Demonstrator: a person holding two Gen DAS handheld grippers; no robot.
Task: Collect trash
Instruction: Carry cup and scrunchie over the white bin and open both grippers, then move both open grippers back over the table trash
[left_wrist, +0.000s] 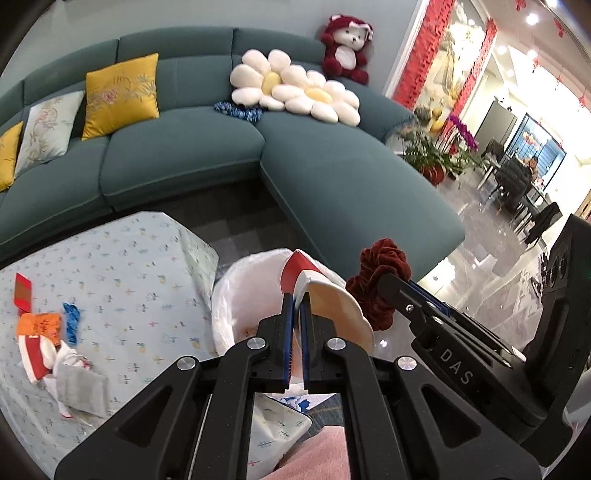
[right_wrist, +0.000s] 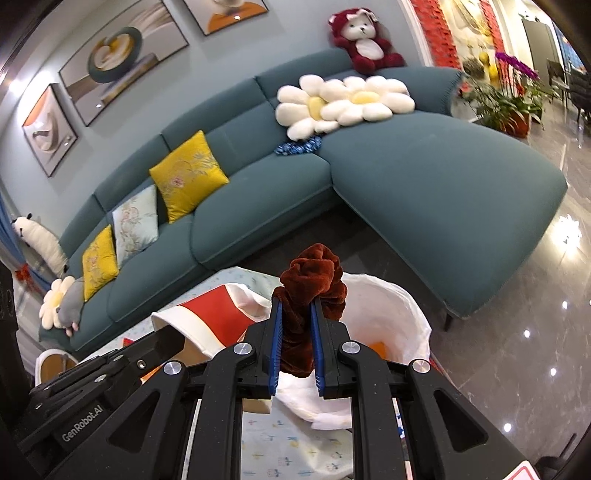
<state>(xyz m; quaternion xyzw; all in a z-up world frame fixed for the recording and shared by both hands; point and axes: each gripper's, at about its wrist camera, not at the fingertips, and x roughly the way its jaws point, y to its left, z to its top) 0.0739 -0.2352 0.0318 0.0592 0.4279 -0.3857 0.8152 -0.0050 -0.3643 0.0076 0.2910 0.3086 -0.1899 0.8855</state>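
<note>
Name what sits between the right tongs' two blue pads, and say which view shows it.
A bunched dark red velvet cloth is clamped between the pads of the right tongs, above the white-lined trash bin. The right wrist view shows it.

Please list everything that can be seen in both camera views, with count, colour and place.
paper cup: one, red and white, in left gripper, above bin
velvet scrunchie: one, dark red, in right gripper, above bin
bin: one, white liner, beside table
table: one, pale blue floral cloth, litter pile at left
sofa: one, teal, behind
cushions: several, yellow and pale
flower pillows: two, white
plush bear: one, red
left gripper: black, shut
right gripper: black, shut
</note>
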